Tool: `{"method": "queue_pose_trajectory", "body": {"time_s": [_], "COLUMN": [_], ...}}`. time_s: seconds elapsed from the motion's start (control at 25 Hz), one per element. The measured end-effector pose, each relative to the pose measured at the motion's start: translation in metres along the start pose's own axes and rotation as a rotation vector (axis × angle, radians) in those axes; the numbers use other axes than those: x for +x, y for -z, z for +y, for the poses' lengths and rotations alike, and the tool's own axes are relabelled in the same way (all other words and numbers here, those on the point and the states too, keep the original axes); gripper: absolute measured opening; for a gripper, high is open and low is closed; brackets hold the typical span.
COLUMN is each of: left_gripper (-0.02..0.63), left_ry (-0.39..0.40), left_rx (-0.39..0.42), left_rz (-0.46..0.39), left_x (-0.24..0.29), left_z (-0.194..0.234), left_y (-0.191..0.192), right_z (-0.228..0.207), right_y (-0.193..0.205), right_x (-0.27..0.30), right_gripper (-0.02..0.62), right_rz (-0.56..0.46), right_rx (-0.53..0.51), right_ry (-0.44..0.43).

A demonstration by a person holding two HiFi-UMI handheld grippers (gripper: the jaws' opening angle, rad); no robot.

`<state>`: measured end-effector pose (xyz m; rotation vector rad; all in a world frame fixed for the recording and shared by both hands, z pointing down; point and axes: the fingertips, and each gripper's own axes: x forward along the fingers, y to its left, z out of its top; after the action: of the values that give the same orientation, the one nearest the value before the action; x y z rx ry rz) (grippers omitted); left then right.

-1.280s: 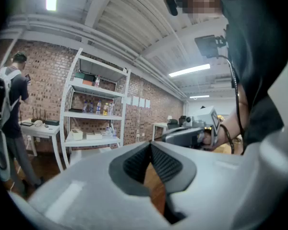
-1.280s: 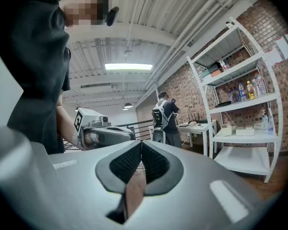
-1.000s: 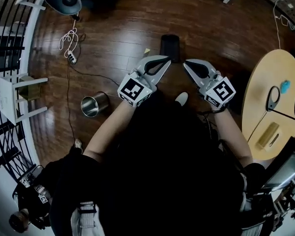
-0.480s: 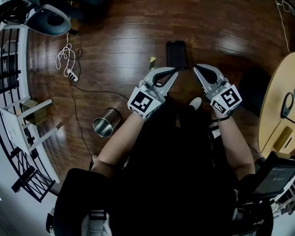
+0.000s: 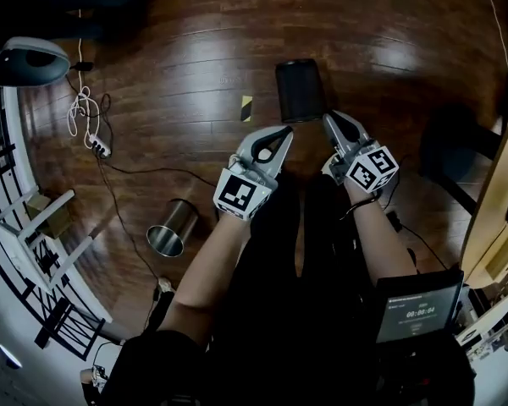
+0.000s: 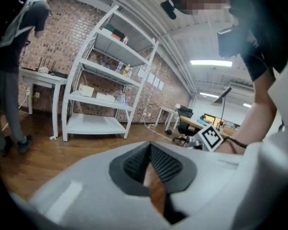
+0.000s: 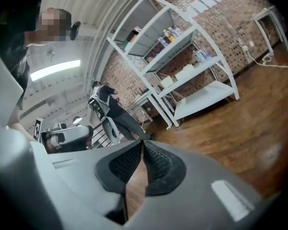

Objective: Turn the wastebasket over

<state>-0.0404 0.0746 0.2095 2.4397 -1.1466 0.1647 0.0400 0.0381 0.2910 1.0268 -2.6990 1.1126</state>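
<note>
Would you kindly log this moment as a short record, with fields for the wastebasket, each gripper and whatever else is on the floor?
wastebasket: black wastebasket on the wooden floor, just ahead of both grippers, untouched; which end is up cannot be told
left gripper: shut, nothing between the jaws
right gripper: shut, nothing between the jaws, the nearer one to the wastebasket
other floor items: metal bin off to the left; tape mark; power strip
task status: turning over not yet begun

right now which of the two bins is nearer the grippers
The black wastebasket, right by the right gripper; the shiny metal bin sits far off left.
</note>
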Motion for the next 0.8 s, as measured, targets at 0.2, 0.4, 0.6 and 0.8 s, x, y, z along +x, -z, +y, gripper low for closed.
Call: {"method": "queue_pose_trajectory", "body": {"time_s": [0.2, 0.4, 0.6, 0.8], "left_gripper": [0.002, 0.000, 0.000, 0.002], "left_ry": [-0.017, 0.000, 0.020, 0.032], "left_rx": [0.026, 0.007, 0.001, -0.039], "left_rz": [0.058, 0.138, 0.222, 0.256], "left_x": [0.041, 0.064, 0.084, 0.105], "left_z": [0.025, 0.031, 0.034, 0.031], "left_y": [0.088, 0.168, 0.247, 0.296], "right_z": [-0.068, -0.110, -0.155, -0.193], "right_y": [0.094, 0.171, 0.237, 0.292], "right_x": [0.011, 0.008, 0.009, 0.011], "right_gripper": [0.012, 0.012, 0.072, 0.139], "right_rz": [0.043, 0.069, 0.020, -0.027], "right_rx": [0.077, 0.154, 0.372, 0.544], "right_ry": [0.091, 0.154, 0.183, 0.253]}}
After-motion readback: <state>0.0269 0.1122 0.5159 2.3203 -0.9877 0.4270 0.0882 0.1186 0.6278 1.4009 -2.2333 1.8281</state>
